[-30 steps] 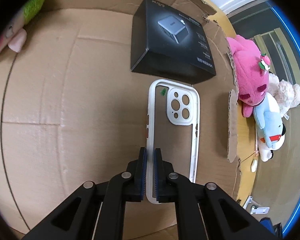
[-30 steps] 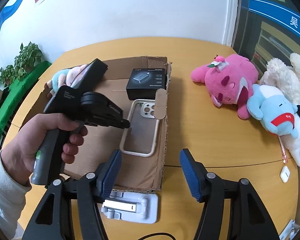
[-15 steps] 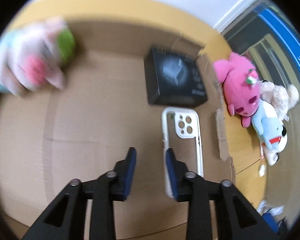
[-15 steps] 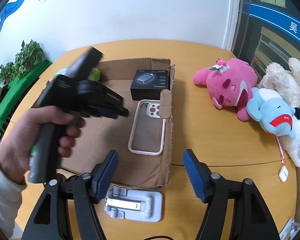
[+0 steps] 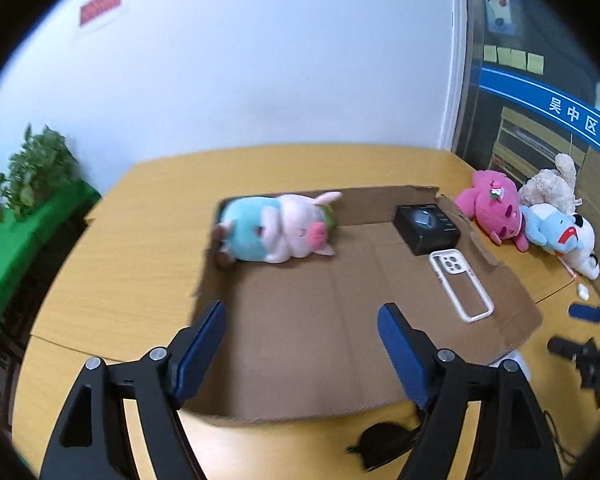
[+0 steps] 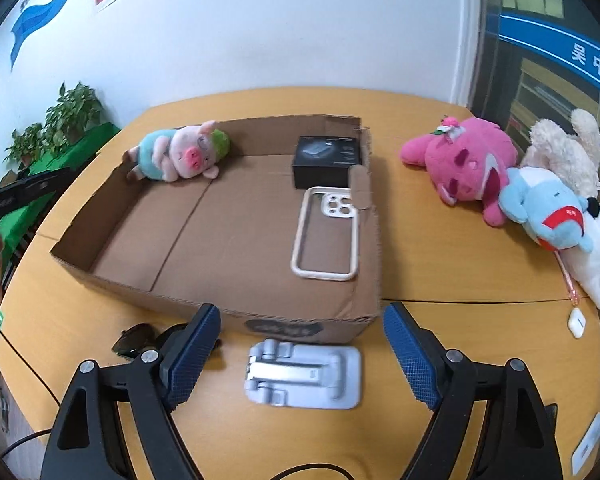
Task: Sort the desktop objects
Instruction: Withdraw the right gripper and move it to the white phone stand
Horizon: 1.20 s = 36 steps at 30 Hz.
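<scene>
Only the right wrist view shows the grey phone stand [image 6: 303, 376] just in front of the cardboard box [image 6: 220, 308]. A second ago the left gripper [image 5: 302, 344] pinched the phone case [image 5: 460, 284]; now it gapes wide, empty, like the right gripper [image 6: 300, 352]. Inside the box, the case lies flat, long axis toward the black box [image 5: 426, 228], camera cutout nearest it.

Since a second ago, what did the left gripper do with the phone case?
The left gripper let go of the phone case, opened wide and pulled back out of the box. The case, black box and open right gripper stayed put.
</scene>
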{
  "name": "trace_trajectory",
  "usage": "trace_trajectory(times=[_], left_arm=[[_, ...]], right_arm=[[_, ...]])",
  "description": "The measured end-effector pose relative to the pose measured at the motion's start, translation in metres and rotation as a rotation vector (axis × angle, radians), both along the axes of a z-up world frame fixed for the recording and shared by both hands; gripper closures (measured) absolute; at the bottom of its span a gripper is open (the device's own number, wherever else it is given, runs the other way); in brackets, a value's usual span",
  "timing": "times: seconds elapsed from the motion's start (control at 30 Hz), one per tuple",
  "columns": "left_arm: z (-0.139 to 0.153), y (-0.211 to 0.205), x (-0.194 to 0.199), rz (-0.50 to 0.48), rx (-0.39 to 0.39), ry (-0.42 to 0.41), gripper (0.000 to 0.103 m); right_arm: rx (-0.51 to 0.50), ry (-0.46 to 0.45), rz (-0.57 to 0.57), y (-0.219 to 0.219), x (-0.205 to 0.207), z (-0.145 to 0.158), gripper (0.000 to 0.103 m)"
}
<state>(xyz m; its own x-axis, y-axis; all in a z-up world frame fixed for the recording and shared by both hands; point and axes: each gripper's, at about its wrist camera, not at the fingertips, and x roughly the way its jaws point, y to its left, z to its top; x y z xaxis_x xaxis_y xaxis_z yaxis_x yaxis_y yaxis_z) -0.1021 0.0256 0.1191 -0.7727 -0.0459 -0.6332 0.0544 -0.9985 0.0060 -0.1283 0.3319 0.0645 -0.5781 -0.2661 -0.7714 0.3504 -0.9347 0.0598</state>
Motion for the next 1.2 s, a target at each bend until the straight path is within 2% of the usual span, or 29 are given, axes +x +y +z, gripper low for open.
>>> trace_trajectory(times=[0.13,0.27,0.4,0.47,0.5,0.63,0.77,0.9,1.03,1.2], left_arm=[[-0.022,-0.016,0.022,0.026,-0.036,0.011,0.025],[-0.058,-0.029,0.023,0.063,-0.058,-0.041,0.025],[-0.092,-0.046,0.013,0.107,-0.039,-0.097,0.025],[-0.095,-0.046,0.015,0.111,-0.103,-0.06,0.025],[-0.096,-0.048,0.014,0.11,-0.101,-0.063,0.025],[-0.105,-0.07,0.007,0.171,-0.004,-0.104,0.025],[-0.11,-0.082,0.003,0.185,0.029,-0.106,0.024],[-0.111,-0.084,-0.002,0.191,0.007,-0.115,0.025],[-0.103,-0.081,0.002,0.171,-0.007,-0.106,0.025],[-0.089,-0.066,0.017,0.097,-0.036,-0.093,0.024]], right_arm=[[0.004,0.033,0.023,-0.023,0.003,-0.006,0.014],[0.019,0.041,0.033,-0.038,-0.011,-0.027,0.013],[0.035,-0.001,0.041,-0.05,-0.024,-0.05,0.014],[0.003,-0.016,0.045,-0.053,-0.023,-0.054,0.014],[-0.006,-0.03,0.05,-0.055,-0.023,-0.056,0.014],[0.005,-0.028,0.033,-0.061,-0.014,-0.059,0.013],[0.02,-0.027,0.029,-0.067,-0.001,-0.062,0.012],[0.01,-0.021,0.04,-0.069,0.005,-0.059,0.012],[-0.025,-0.011,0.047,-0.061,0.005,-0.052,0.013],[-0.053,0.017,0.01,-0.029,0.014,-0.039,0.012]])
